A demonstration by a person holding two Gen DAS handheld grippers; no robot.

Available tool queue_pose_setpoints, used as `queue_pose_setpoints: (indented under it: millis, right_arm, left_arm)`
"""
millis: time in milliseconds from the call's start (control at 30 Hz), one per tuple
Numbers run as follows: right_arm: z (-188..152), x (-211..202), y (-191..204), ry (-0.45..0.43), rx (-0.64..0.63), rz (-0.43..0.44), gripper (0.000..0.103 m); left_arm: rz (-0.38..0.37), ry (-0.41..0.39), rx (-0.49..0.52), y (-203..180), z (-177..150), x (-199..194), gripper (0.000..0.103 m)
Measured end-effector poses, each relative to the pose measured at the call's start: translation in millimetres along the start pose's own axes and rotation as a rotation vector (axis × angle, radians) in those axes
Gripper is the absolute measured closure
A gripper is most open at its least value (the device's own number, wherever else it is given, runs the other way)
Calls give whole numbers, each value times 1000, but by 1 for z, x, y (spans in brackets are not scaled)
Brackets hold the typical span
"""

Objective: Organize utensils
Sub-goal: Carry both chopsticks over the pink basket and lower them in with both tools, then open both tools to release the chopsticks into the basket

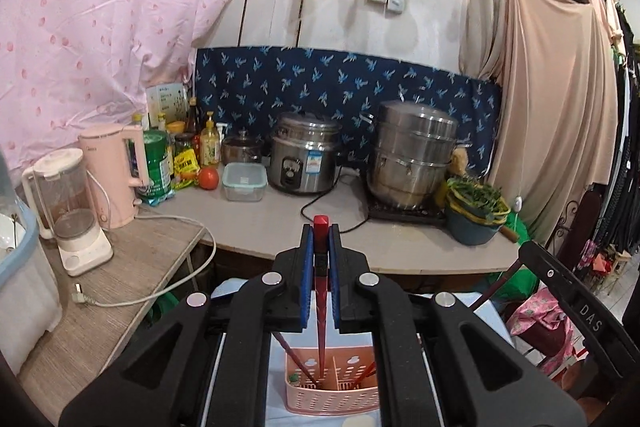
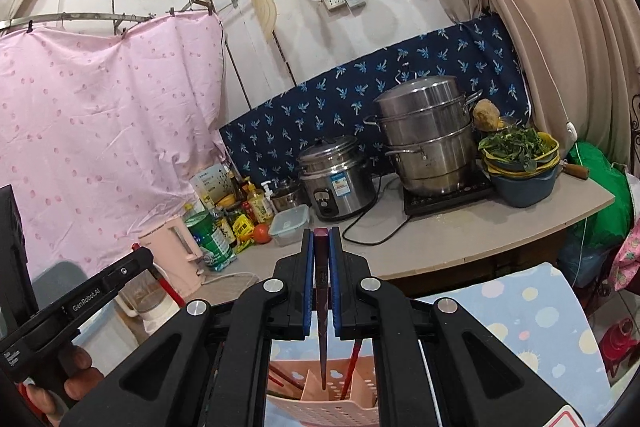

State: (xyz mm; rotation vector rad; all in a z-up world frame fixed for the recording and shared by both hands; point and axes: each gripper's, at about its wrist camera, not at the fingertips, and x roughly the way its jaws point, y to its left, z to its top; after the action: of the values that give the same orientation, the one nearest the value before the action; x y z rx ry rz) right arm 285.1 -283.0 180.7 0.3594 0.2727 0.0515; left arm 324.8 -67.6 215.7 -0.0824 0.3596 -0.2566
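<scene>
Left claw [image 1: 320, 247] is clamped on a red chopstick [image 1: 321, 307] — tip down inside the pink utensil basket [image 1: 332, 397]. Right claw [image 2: 321, 251] pinches a darker chopstick [image 2: 322, 315] over the same basket [image 2: 328, 409] — worktop [image 2: 460, 239] behind holds pots.

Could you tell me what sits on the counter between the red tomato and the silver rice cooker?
A clear lidded plastic food container sits between the red tomato and the silver rice cooker; both wrist views show it.
</scene>
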Motion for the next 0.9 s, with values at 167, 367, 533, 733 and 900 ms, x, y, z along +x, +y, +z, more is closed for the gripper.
queue_pose_setpoints:
  millis: [167,367,533,733,900]
  right_arm:
    - [-30,30,-3,92,-29,-8,96]
    - [-59,57,-4,200,-38,5,95]
    - [-66,59,-1,224,-53,-4,79]
    - [-59,39,0,206,-48,-10,60]
    - [-61,13,5,229,-55,-4,54]
  left_arm:
    - [13,67,-10,8,-25,31,96]
    - [32,119,-17,14,-48,49,96]
    - [78,140,-4,14,-61,53,86]
    - [107,105,17,10,-66,33,56]
    - [125,88,46,1,-72,5,42]
